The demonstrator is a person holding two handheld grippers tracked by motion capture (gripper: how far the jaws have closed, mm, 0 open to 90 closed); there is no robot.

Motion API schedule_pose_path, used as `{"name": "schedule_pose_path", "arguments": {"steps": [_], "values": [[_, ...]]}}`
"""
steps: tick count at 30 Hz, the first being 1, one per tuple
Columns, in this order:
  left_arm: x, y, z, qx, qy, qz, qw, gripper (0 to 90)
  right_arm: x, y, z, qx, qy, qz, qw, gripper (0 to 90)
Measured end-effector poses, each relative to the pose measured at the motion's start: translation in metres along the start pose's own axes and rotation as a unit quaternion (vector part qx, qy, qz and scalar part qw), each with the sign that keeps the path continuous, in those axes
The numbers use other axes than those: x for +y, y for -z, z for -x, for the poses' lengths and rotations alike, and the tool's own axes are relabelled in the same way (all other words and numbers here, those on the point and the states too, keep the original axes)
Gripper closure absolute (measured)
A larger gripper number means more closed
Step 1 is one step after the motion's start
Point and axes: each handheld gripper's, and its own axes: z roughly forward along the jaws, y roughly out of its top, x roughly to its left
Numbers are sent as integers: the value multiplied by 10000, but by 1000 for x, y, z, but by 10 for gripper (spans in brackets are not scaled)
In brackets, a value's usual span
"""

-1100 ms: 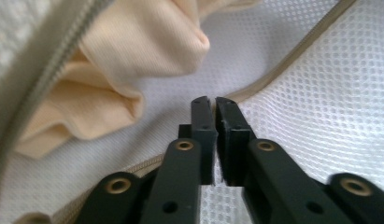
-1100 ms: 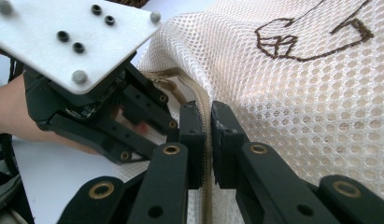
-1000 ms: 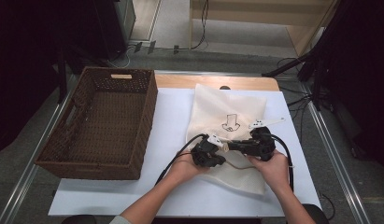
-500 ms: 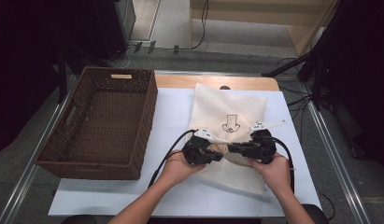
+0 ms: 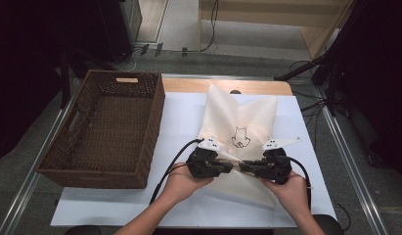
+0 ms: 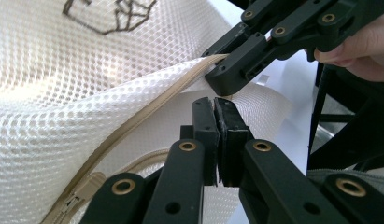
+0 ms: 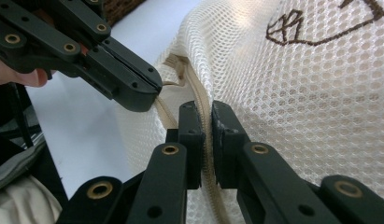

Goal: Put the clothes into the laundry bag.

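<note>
A white mesh bag (image 5: 240,117) with a dark printed figure lies on the white table top (image 5: 181,115), bunched up into peaks at its far side. My two grippers meet tip to tip over its near part. The left gripper (image 5: 231,167) is shut; in the right gripper view its tip (image 7: 150,98) pinches the tan zip pull (image 7: 176,77). The right gripper (image 7: 206,109) is shut on the tan zip strip (image 7: 199,93) along the bag's edge. In the left gripper view, my jaws (image 6: 215,105) sit just under the right gripper's tip (image 6: 215,77).
A large dark wicker basket (image 5: 154,127) stands at the left of the table, its near wall close to my left forearm. Cables trail from both grippers toward the front edge. A wooden strip (image 5: 189,85) runs along the far edge.
Both grippers have shifted a little left and the left one has risen. The bag, flat before, is now drawn up so that its far corners stand in peaks.
</note>
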Motion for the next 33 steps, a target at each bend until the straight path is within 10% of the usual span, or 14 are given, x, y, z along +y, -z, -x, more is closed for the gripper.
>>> {"name": "schedule_pose_path", "arguments": {"steps": [17,33], "values": [[-23,37,-14,515,290,68,9982,458,1,-2,0,-10,13,-3,10000,833],[-61,33,-29,928,713,-321,9926,598,2,-2,0,16,36,-11,10000,829]]}}
